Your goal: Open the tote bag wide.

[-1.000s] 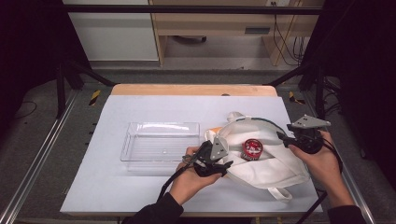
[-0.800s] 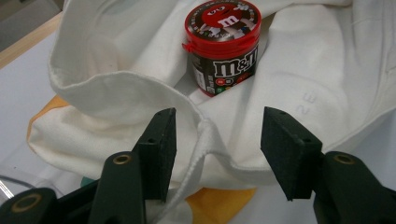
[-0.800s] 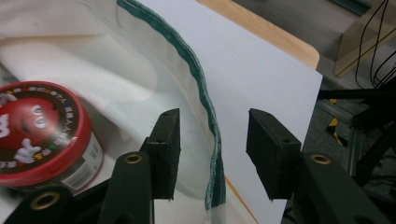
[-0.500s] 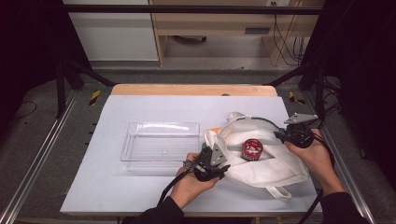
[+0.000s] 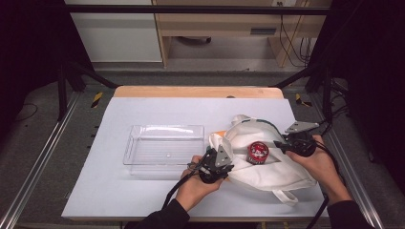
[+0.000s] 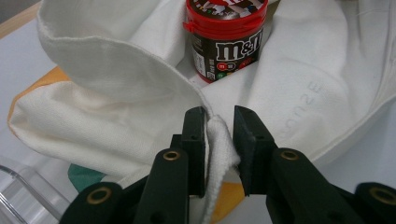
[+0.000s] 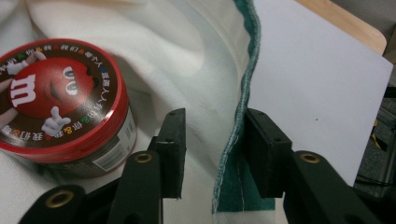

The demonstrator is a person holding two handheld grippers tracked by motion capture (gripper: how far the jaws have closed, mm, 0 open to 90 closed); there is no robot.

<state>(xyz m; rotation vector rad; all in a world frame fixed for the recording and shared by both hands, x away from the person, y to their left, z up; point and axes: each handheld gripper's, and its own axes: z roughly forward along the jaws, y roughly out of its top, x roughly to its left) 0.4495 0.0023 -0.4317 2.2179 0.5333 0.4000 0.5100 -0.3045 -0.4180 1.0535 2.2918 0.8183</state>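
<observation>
Bag [image 5: 267, 167], tub [image 5: 257, 151] inside: our left gripper [image 6: 219, 140] has been closing, pinching the hem; right gripper [image 7: 212, 154] reopening, astride the rim unpressed. We spread the mouth evenly.

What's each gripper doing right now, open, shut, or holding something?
Left gripper: jaws just closing, pinching the white bag's edge.
Right gripper: open, jaws astride the bag's green-trimmed rim, not clamped.

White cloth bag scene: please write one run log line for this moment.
left tongs: closing on white cloth bag edge | right tongs: open around green-trimmed rim | red-lidded candy jar: inside bag
</observation>
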